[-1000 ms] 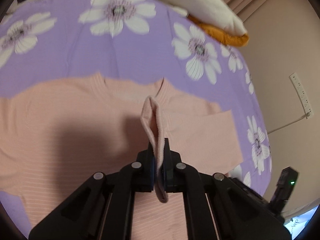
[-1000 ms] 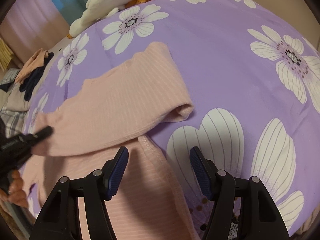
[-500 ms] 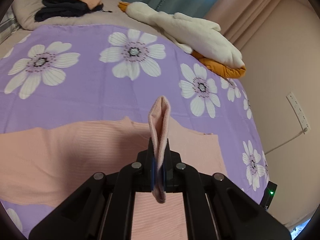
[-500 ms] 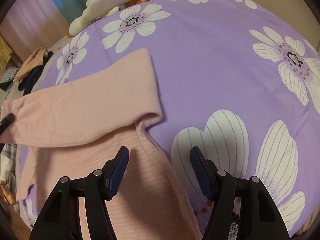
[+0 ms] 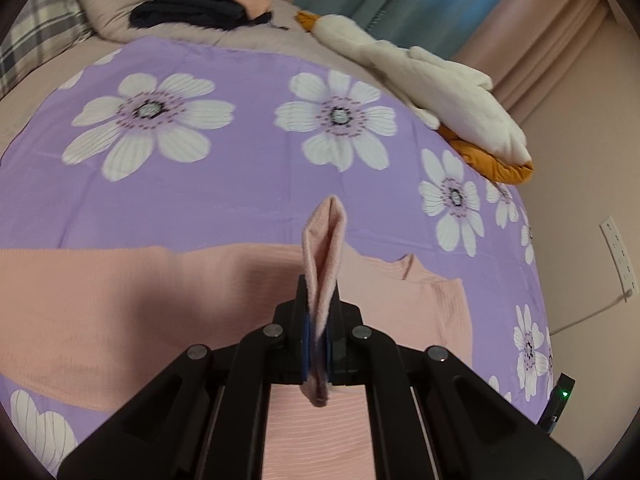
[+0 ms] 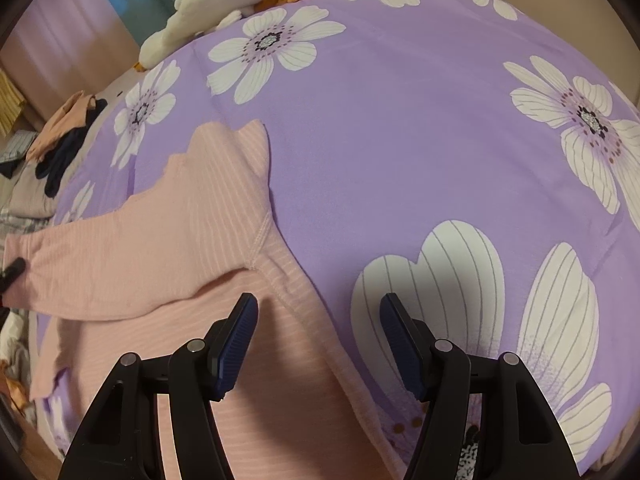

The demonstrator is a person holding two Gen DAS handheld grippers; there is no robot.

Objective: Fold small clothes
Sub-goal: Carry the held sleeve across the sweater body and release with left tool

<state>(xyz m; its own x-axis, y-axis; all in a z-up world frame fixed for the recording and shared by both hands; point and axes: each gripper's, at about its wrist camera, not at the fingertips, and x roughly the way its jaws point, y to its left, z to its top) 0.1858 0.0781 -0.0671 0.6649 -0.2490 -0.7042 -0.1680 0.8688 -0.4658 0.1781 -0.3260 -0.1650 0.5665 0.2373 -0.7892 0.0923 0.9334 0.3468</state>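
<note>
1. Pink ribbed top (image 6: 168,240) lies flat on the purple flowered sheet (image 6: 400,140), sleeve stretched across its body.
2. Left gripper (image 5: 318,344) pinches the sleeve cuff (image 5: 324,248), raised above the top.
3. Right gripper (image 6: 320,344) spread wide, hovering over the top's side edge, gripping nothing.
4. Sheet covers a bed; curtains (image 5: 400,4) behind.
5. Beyond the top: white plush goose (image 5: 432,80), dark and peach clothes pile (image 5: 208,4) on a pillow. Wall socket (image 5: 618,252) beside the bed.

Pink sleeve (image 6: 132,248) now across shirt (image 6: 280,380).
</note>
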